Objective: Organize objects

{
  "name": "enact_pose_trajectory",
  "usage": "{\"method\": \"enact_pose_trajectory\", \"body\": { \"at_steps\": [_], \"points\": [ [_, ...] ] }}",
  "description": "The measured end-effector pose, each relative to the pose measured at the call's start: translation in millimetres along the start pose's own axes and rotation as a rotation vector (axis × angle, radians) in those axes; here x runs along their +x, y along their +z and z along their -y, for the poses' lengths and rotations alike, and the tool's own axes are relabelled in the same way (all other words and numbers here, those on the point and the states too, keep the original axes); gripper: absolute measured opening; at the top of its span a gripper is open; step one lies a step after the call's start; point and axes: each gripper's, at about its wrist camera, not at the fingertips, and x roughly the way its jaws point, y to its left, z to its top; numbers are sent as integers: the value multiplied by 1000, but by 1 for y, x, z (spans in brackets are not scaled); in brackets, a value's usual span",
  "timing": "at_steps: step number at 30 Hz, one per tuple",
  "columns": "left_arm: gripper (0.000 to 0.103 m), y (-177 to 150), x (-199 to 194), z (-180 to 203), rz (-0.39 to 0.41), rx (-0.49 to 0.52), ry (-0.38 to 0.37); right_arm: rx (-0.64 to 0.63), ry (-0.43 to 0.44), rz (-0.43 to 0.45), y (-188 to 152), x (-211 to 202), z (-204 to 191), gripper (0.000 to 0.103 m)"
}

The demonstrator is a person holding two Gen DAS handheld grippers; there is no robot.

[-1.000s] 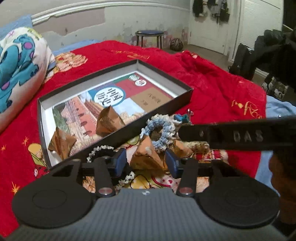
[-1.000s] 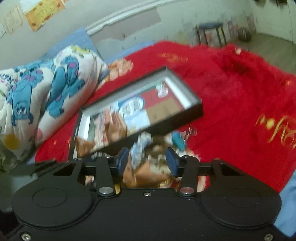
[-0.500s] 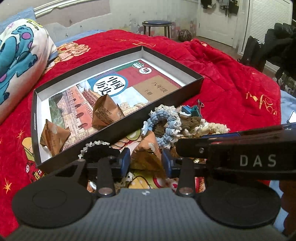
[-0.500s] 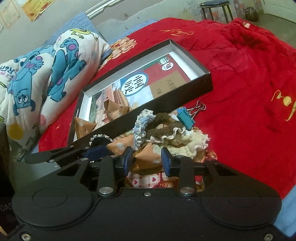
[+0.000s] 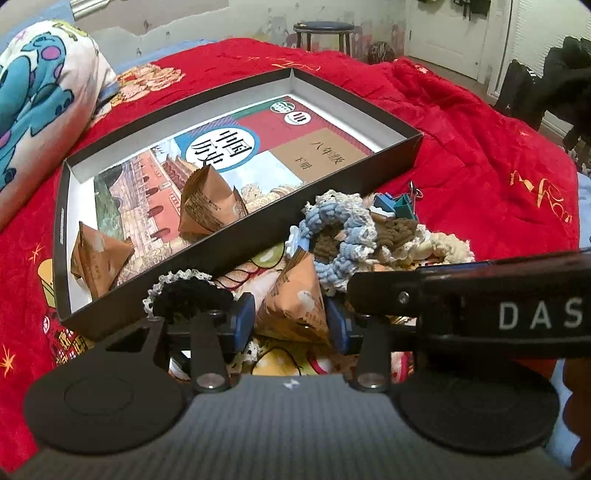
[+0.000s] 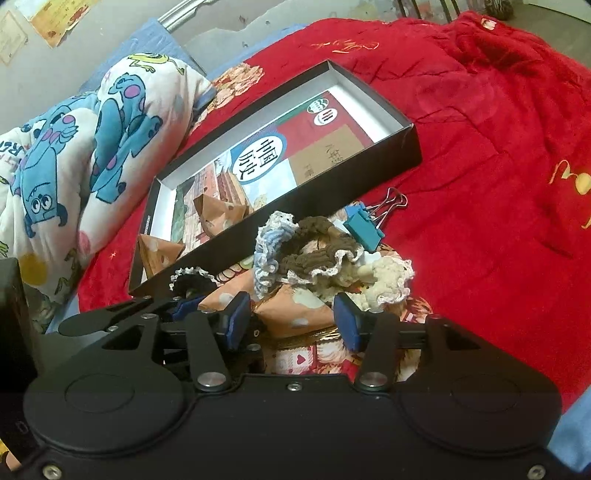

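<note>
A black box (image 5: 236, 240) (image 6: 369, 173) lies on the red blanket, with a book and two brown pyramid packets (image 5: 207, 206) (image 5: 98, 258) inside. In front of it lies a pile of crochet scrunchies (image 5: 340, 236) (image 6: 314, 251), blue binder clips (image 5: 397, 205) (image 6: 364, 225) and more brown packets. My left gripper (image 5: 291, 319) has its pads against a brown packet (image 5: 295, 302) on both sides. My right gripper (image 6: 291, 321) is open around another brown packet (image 6: 295, 314), with gaps on both sides. The right gripper's body (image 5: 480, 306) crosses the left wrist view.
A cartoon-print pillow (image 6: 74, 155) lies left of the box. A black scrunchie (image 5: 188, 295) sits by the box's near wall. A stool (image 5: 321, 31) and dark bags (image 5: 535, 92) stand beyond the bed. The red blanket (image 6: 498, 184) extends to the right.
Both grippers moved down and forward into the pile. The left jaws narrowed onto a brown packet; the right jaws opened wider around another packet.
</note>
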Motion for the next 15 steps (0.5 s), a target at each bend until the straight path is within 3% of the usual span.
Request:
{"method": "enact_pose_trajectory", "body": {
  "at_steps": [2,5,15],
  "points": [
    [47,-1,-1,1,-1,4,4,-1,-3,-2,0,1,0,48],
    [45,-1,-3,2,-7,2,11,-1,-4,-20,2,5,0,48],
    [44,-3,-6,4,-12,-32,43,-4,-12,-65,4,13,3,40]
  ]
}}
